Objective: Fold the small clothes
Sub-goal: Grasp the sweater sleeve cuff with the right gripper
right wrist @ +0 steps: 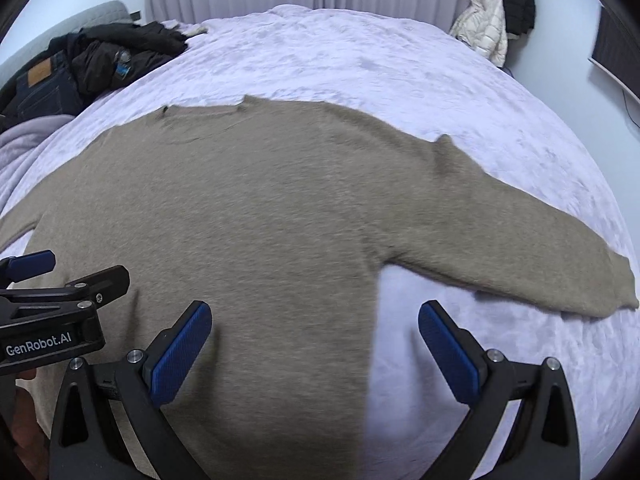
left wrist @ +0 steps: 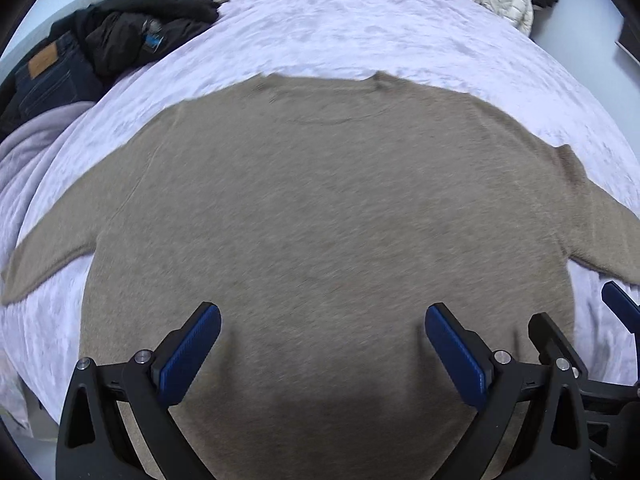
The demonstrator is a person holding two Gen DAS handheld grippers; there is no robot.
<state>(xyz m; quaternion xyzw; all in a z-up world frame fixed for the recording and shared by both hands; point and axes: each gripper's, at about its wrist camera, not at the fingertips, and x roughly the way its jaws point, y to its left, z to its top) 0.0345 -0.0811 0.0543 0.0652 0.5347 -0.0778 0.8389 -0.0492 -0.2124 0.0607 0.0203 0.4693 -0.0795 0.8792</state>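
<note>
1. Left wrist view: my left hand-held gripper (left wrist: 322, 354) hangs over the lower body of the fuzzy taupe knit sweater (left wrist: 320, 208), jaws spread wide with nothing between the blue pads. The sweater lies flat on the bed's pale lilac crinkled cover (left wrist: 360, 36), neckline away from me, both sleeves angled out and down. At the right edge I can see part of my right hand-held gripper (left wrist: 580, 322), just beside the sweater's side edge.

2. Same view, far left: a heap of dark jackets and jeans (left wrist: 92, 48) sits well apart from the sweater, so it shouldn't get in my way.

3. Right wrist view: the right hand-held gripper (right wrist: 316, 350) is also open and empty, straddling the sweater's right side edge, one pad over knit, the other over bare cover. The right sleeve (right wrist: 520, 248) runs out long towards the bed's edge.

4. Handling, as I judge it: soft, limp, light to middling in weight, with a brushed nap that should grip the ribbed pads well. It will sag and stretch if lifted by one point.

5. Where I'd take hold: the sleeve near the cuff (right wrist: 616, 292) with the right, and the shoulder or hem corner with the left, pinching both layers.
</note>
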